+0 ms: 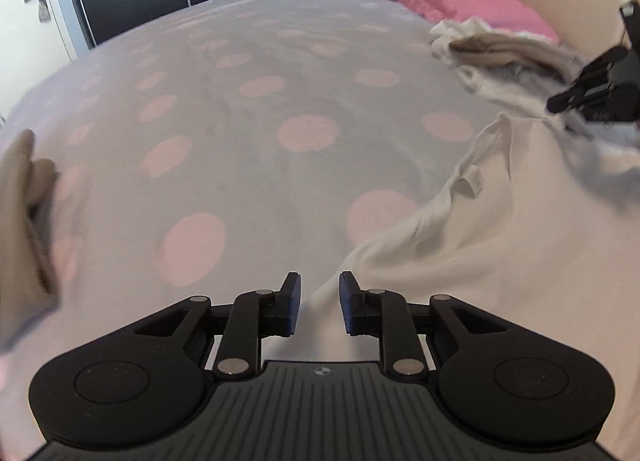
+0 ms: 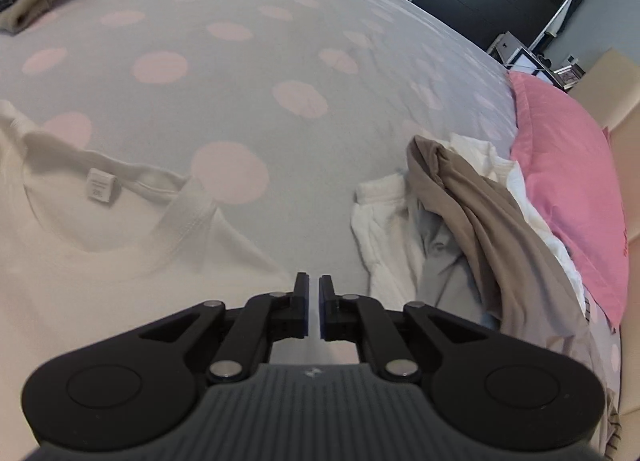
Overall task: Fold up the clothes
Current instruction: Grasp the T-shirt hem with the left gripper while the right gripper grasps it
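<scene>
Judging the white cotton T-shirt (image 2: 100, 261) spread on the polka-dot bedspread (image 1: 240, 121) light and floppy, we favour pinching its shoulder seams, left gripper (image 1: 320, 303) parted and empty, right gripper (image 2: 314, 307) nearly shut on nothing.

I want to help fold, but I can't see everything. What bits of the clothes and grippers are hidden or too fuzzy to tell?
- White T-shirt: its bottom is cut off by the edges in both views.
- Its label: print too small to read.
- Clothes pile: lower items are buried under the tan garment.
- Folded beige garment: blurred and cut off in the left wrist view.
- Right gripper: whether it pinches cloth is unclear.
</scene>
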Demonstrator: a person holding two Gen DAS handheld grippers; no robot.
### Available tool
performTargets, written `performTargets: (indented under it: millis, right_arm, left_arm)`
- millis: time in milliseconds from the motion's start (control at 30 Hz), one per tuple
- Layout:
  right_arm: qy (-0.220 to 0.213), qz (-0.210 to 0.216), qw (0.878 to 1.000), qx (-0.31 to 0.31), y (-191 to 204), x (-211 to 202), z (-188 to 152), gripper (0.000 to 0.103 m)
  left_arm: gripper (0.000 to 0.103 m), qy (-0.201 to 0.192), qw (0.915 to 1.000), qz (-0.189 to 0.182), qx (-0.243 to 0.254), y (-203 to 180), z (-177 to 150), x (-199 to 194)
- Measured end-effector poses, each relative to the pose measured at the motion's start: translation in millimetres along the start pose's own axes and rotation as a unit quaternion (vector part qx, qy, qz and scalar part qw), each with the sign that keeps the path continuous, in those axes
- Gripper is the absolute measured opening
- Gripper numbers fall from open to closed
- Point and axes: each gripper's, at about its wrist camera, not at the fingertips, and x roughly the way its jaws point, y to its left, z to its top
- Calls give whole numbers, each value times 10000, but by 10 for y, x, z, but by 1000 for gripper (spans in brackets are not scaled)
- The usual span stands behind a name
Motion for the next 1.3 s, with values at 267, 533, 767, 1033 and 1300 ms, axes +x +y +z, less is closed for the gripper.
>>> performTargets:
  millis: [267,533,767,1033,1300]
  right_arm:
    - [186,120,9998,29,-70,150,-57,30]
    - [492,504,9973,225,-157,503,-147,54]
    - [479,831,9947,369,-91,496,-239,11]
    - [-41,-111,9998,163,79,-65,-220,4]
    - [-1029,-1359,9846,391,-13,-1191,51,3]
  left_arm:
    - [47,652,9976,-68,-225,270,-379,39]
    - [48,691,9934,-284,-865,412,-587,186]
    - [28,483,9964,-171,-675,277,-600,151]
    - [2,90,9947,102,-1020,226,-518,-90]
    - [1,-1288,9812,581,-1314,233,-169,-1053]
